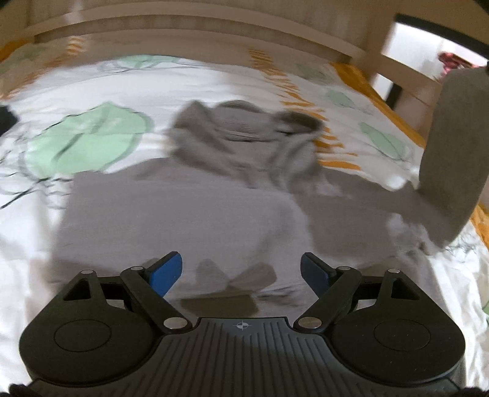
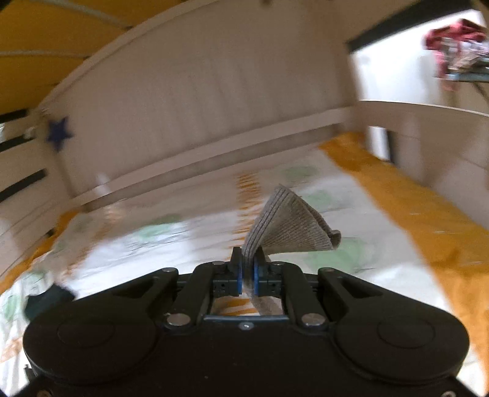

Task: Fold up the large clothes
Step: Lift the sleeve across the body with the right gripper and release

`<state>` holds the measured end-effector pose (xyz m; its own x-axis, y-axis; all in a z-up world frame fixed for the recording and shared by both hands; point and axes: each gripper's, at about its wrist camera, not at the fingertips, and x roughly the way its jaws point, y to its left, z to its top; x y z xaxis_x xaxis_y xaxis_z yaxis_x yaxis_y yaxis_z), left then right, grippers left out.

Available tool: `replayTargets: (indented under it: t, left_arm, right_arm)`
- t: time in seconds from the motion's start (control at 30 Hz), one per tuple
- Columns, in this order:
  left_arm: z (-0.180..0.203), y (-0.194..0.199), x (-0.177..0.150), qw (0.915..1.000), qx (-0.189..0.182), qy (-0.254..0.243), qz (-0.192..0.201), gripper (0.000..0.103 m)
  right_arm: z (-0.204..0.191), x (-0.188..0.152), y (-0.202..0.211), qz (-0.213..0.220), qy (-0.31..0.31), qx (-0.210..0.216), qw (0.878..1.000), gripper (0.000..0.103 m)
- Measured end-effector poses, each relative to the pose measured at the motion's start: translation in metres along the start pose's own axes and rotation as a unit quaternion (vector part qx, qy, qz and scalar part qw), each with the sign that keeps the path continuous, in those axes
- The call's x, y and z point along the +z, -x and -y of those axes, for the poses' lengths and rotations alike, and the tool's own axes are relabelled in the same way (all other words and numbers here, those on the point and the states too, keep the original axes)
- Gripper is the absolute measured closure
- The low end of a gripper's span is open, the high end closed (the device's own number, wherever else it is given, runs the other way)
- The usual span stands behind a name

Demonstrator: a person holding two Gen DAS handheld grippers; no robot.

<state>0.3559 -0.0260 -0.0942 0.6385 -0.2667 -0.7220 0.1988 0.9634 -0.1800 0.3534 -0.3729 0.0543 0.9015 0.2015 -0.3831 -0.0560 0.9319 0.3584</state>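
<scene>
Left gripper (image 1: 241, 268): hovers low over the garment, its blue-padded fingers (image 1: 166, 271) spread wide apart with nothing between them.
Grey hoodie (image 1: 189, 207): spread flat on the bed, body nearest the gripper, hood (image 1: 244, 131) bunched at the far end (the whole scene is motion-blurred).
Sleeve (image 1: 449, 146): the one on the view's right rises off the bed and stands up toward the frame's edge; what lifts it is out of sight.
Bed cover (image 1: 91, 140): white, printed with green leaves and orange marks, wrinkled beside the hoodie.
Bed frame (image 1: 195, 27): pale wooden rail runs along the far side.
</scene>
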Motion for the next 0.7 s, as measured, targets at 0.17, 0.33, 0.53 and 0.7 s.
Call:
replayTargets:
  t: [0.17,0.33,0.53,0.7]
  left_arm:
    - [-0.047,0.020,-0.004,0.9993,0.017,0.032,0.005,0.019]
    - [-0.081,0.035,-0.013,0.9979,0.025,0.059,0.011,0.019]
    - [-0.112,0.044,-0.024,0.9962,0.024,0.083,0.008,0.019]
    - [-0.121,0.048,-0.027,0.9958,0.016,0.089,0.012,0.019]
  right_arm:
    - [-0.080,-0.021,-0.033,-0.019,0.035,0.065,0.997,0.089]
    - [-0.137,-0.065,-0.079,-0.064,0.041,0.105,0.992,0.089]
    - [-0.193,-0.140,-0.117,-0.126,0.094,0.098,0.983,0.089]
    - [-0.209,-0.186,-0.136,-0.160,0.113,0.096,0.976,0.082]
